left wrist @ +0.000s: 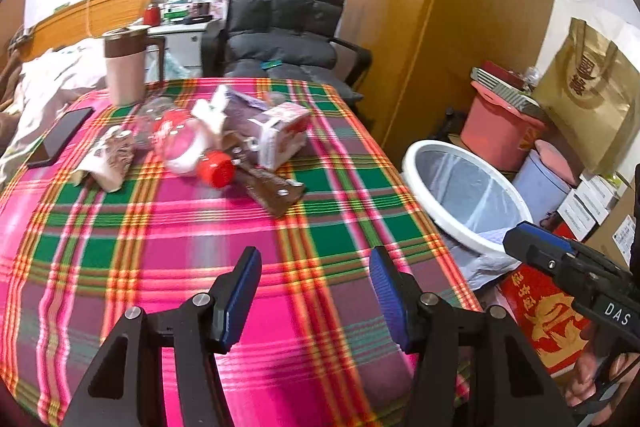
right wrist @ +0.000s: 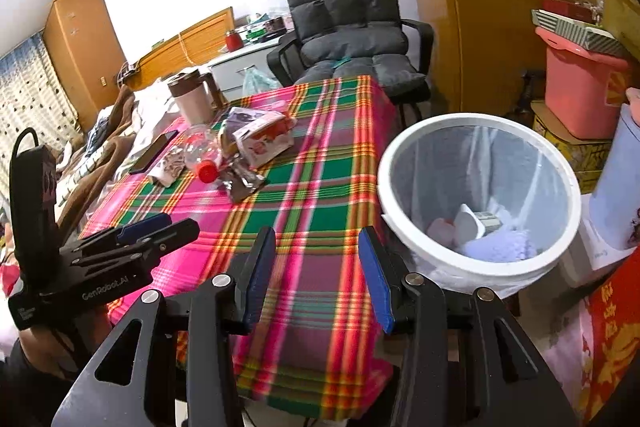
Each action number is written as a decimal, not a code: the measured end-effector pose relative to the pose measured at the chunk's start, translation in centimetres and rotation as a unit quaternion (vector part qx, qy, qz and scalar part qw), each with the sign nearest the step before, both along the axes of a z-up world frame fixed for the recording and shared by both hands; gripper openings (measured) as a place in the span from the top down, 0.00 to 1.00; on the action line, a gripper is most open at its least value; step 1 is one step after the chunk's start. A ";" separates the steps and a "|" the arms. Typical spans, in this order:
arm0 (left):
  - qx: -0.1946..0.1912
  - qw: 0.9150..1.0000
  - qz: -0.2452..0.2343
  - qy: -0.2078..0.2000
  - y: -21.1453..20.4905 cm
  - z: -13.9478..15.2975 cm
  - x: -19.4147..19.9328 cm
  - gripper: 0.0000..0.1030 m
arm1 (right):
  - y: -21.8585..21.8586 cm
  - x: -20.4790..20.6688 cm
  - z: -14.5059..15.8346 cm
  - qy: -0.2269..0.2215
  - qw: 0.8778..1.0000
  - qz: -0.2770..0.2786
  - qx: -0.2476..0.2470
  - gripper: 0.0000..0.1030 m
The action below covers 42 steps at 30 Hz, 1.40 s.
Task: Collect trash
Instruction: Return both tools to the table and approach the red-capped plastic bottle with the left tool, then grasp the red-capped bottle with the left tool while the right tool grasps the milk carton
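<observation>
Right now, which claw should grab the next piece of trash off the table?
Left, probably. The left claw is open and empty over the tablecloth, aimed at the trash pile. The right claw, also open, sits by the bin.

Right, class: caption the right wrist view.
Open right gripper beside the bin, trash pile waiting on the table.

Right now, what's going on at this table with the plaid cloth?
A person is clearing trash with a pair of tongs in each hand. The left tongs and right tongs both stand open and empty above the near part of the plaid tablecloth. A pile remains farther back: a red-capped plastic bottle, a small carton and a brown wrapper. The white bin beside the table already holds a few pieces.
</observation>
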<state>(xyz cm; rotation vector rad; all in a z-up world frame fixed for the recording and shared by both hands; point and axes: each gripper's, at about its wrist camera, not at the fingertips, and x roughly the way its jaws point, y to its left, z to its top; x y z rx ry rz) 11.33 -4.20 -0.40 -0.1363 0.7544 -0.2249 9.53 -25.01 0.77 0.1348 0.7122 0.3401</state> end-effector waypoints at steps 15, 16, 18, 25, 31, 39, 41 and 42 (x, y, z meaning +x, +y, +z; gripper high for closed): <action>-0.010 0.998 0.065 -0.004 4.5 0.9 2.4 0.46 | 3.4 1.6 1.3 -0.014 1.000 0.017 0.000 0.56; -0.011 0.998 0.069 -0.003 4.8 0.8 2.9 0.46 | 3.5 1.7 1.3 -0.015 1.000 0.018 -0.001 0.56; -0.014 0.997 0.077 0.000 4.9 0.7 4.0 0.46 | 3.6 2.2 1.3 -0.016 1.000 0.017 -0.003 0.56; -0.027 0.992 0.119 0.020 5.5 -0.9 8.4 0.46 | 3.5 3.9 1.0 -0.016 1.000 0.011 0.001 0.56; -0.026 0.986 0.160 0.046 5.8 -3.1 11.6 0.46 | 3.5 5.6 0.4 -0.005 1.000 0.014 0.006 0.56; -0.004 0.981 0.188 0.057 7.7 -4.2 11.6 0.46 | 4.3 7.1 -0.1 0.005 1.000 0.020 0.010 0.56; -0.004 0.980 0.190 0.060 8.7 -4.3 10.7 0.46 | 4.8 7.3 -0.1 0.006 1.000 0.022 0.016 0.55; -0.004 0.980 0.192 0.060 9.1 -4.3 10.4 0.46 | 4.9 7.4 -0.1 0.006 1.000 0.023 0.019 0.52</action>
